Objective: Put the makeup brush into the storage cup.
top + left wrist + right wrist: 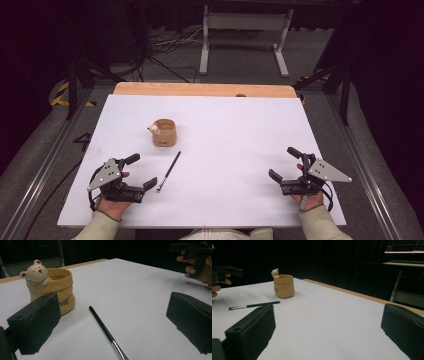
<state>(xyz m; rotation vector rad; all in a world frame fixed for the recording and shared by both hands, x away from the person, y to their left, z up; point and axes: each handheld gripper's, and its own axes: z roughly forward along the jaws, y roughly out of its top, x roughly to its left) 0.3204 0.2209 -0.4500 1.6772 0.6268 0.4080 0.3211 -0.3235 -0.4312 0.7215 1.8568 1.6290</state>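
A tan sack-shaped ceramic cup [164, 132] with a small bear on its rim stands upright left of the table's middle, also in the left gripper view [53, 288] and right gripper view [284, 286]. A black pen with a silver end [168, 171] lies flat in front of it, silver end toward me [106, 331] [253, 305]. My left gripper [141, 171] rests open at the near left, just left of the pen. At the near right my right gripper [285, 163] is open with nothing between its jaws.
The white sheet [225, 135] covers a wooden table whose far edge [205, 89] shows bare. Beyond it stand a white metal frame [245, 35] and floor cables. Dark rails run along both sides.
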